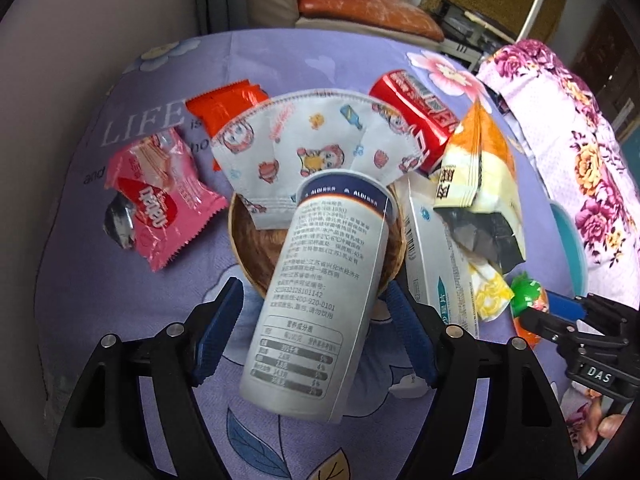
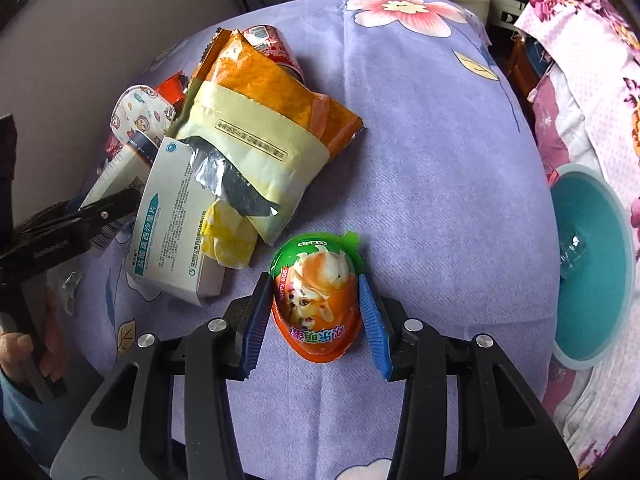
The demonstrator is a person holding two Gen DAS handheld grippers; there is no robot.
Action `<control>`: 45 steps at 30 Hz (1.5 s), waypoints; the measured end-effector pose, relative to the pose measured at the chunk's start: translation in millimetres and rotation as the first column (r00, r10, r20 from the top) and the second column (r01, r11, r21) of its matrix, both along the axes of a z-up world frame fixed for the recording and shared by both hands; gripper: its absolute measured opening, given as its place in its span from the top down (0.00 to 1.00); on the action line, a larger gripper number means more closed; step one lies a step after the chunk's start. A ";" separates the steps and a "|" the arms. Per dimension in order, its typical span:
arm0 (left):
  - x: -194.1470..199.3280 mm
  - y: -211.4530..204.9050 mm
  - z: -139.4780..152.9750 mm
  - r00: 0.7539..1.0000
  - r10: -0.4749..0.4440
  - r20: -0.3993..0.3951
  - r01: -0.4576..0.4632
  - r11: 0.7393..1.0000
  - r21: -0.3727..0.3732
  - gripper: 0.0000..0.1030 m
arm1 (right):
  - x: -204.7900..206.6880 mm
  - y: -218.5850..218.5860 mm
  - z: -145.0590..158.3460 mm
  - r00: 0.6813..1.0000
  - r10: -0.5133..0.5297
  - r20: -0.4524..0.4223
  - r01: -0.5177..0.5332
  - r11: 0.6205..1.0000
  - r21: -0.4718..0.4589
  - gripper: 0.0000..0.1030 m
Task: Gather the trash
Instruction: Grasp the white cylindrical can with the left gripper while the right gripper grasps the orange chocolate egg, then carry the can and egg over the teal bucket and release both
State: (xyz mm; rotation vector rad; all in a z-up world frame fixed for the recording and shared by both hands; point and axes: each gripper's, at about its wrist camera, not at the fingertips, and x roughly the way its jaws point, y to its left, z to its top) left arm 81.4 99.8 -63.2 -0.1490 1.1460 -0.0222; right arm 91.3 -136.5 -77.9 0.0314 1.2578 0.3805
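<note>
On the lilac flowered tablecloth [image 2: 420, 152], the left gripper [image 1: 308, 324] stood with its blue pads apart on either side of a grey printed cup [image 1: 320, 296], which leaned with its rim over a wooden bowl [image 1: 256, 256], neither pad clearly pressing it. Just beside, the right gripper [image 2: 314, 316] was clamped on an orange and green egg-shaped toy pack [image 2: 316, 304]. A teal bin [image 2: 592, 264] sat at the table's right edge, well apart from the heaped wrappers [image 2: 256, 128].
</note>
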 end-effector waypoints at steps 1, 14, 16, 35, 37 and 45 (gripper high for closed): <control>0.8 -0.4 -2.4 1.000 0.001 -0.005 -0.001 1.000 0.000 0.38 | -0.9 -0.9 -0.6 1.000 -0.003 -0.002 0.003 1.000 0.003 0.60; -24.1 9.0 30.8 0.995 0.069 0.074 -0.068 0.997 -0.025 0.51 | -5.1 -22.8 9.6 0.999 -0.040 0.014 0.039 0.998 0.054 0.60; -26.2 6.8 38.8 0.994 0.064 0.084 -0.060 0.997 -0.044 0.51 | -5.7 -27.3 13.4 0.999 -0.050 0.023 0.048 0.997 0.063 0.60; 1.1 -121.2 64.3 0.979 -0.165 0.118 0.173 0.983 -0.059 0.51 | -9.5 -117.6 53.5 0.965 -0.236 0.116 0.218 0.964 0.150 0.60; 5.6 -143.1 61.9 0.973 -0.204 0.110 0.212 0.976 -0.059 0.51 | -10.5 -135.7 57.7 0.954 -0.272 0.129 0.252 0.955 0.156 0.60; 20.3 -234.2 53.7 0.928 -0.365 0.082 0.369 0.928 -0.049 0.51 | -20.7 -219.1 67.8 0.884 -0.440 0.161 0.410 0.893 0.187 0.59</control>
